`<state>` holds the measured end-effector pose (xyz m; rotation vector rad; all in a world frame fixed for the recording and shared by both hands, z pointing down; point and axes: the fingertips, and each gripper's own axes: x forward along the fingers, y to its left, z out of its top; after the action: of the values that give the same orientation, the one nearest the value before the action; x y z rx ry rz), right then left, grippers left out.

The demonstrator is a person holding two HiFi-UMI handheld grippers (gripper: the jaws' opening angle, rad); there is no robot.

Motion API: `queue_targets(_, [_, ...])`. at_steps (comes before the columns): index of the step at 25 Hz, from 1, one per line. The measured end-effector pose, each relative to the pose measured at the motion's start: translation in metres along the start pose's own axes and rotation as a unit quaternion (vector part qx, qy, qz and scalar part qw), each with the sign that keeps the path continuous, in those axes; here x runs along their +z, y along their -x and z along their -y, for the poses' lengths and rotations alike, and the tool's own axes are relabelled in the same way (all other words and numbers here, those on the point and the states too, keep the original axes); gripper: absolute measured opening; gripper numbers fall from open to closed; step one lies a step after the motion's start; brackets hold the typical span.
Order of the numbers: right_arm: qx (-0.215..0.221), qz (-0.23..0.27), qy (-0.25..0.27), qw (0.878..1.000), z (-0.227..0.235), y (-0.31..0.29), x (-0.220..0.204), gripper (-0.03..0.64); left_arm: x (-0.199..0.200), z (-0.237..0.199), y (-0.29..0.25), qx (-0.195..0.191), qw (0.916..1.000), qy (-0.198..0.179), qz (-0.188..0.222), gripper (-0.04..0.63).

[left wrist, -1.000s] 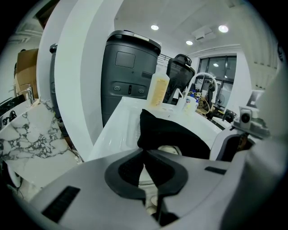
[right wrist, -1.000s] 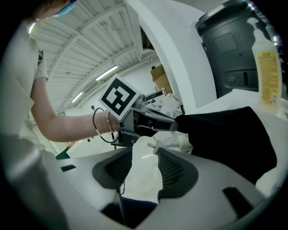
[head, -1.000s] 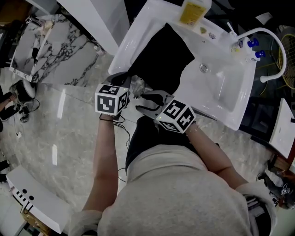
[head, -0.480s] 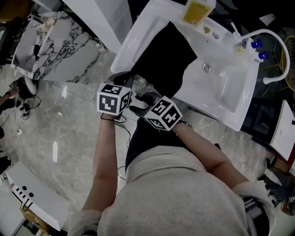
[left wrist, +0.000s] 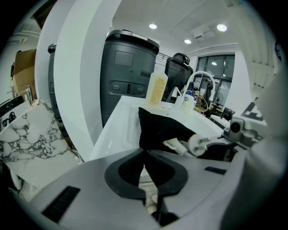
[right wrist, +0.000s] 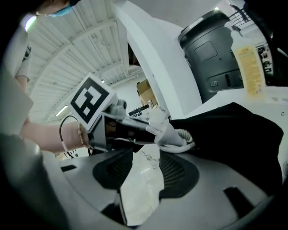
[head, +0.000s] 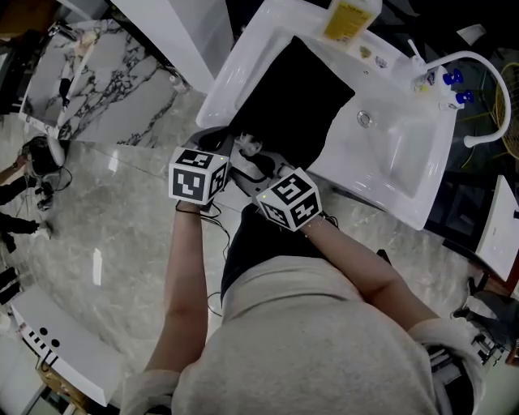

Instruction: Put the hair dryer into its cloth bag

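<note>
The black cloth bag [head: 296,97] lies flat across the white sink [head: 409,174], its mouth at the near rim. My left gripper [head: 225,146] is shut on the bag's edge [left wrist: 145,134] at that mouth. A white plug with its coiled cord [right wrist: 168,134] sticks out of the opening, also seen as the plug [left wrist: 198,143]; the dryer's body does not show. My right gripper [head: 253,166] is just short of the plug. Its jaws are closing, still apart, with only floor showing between them [right wrist: 147,155].
A bottle with a yellow label [head: 350,18] stands on the sink's far rim. A curved white tap [head: 478,81] and the drain [head: 365,119] are at the right. A marble slab [head: 97,73] lies on the floor at the left. A dark grey bin [left wrist: 128,67] stands behind the sink.
My right gripper has swung left and a little down toward the bag's mouth and the left gripper. The left gripper has kept its hold and place.
</note>
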<state>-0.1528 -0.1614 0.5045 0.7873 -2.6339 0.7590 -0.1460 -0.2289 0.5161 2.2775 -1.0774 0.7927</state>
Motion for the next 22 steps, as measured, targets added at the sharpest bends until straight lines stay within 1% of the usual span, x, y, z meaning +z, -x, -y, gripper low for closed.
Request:
queue_targets(4, [-0.021, 0.015, -0.027, 0.999, 0.019, 0.011, 0.010, 0.166, -0.001, 0.003, 0.006, -0.001, 0.9999, -0.011, -0.002, 0.012])
queue_targets(7, [-0.031, 0.010, -0.043, 0.999, 0.031, 0.015, 0.010, 0.169, -0.003, 0.006, 0.013, -0.002, 0.9998, -0.018, -0.003, 0.012])
queue_targets(9, [-0.026, 0.000, -0.051, 0.998, 0.032, 0.015, 0.007, 0.165, -0.006, 0.005, 0.016, 0.002, 0.9998, -0.017, -0.004, 0.012])
queue_targets(11, [-0.011, -0.011, -0.066, 0.998, 0.027, 0.014, 0.002, 0.166, -0.011, 0.004, 0.019, 0.008, 0.9999, -0.011, -0.007, 0.012])
queue_targets(14, [0.000, -0.021, -0.088, 0.996, 0.023, 0.017, -0.005, 0.175, -0.019, 0.005, 0.020, 0.005, 0.9998, -0.007, -0.019, 0.012])
queue_targets(18, [0.003, -0.034, -0.093, 0.995, 0.021, 0.029, -0.015, 0.176, -0.024, 0.011, 0.019, 0.011, 0.9995, -0.011, -0.028, 0.014])
queue_targets(22, [0.011, -0.058, -0.096, 0.994, 0.020, 0.045, -0.027, 0.183, -0.030, 0.020, 0.018, 0.014, 0.9994, -0.013, -0.031, 0.015])
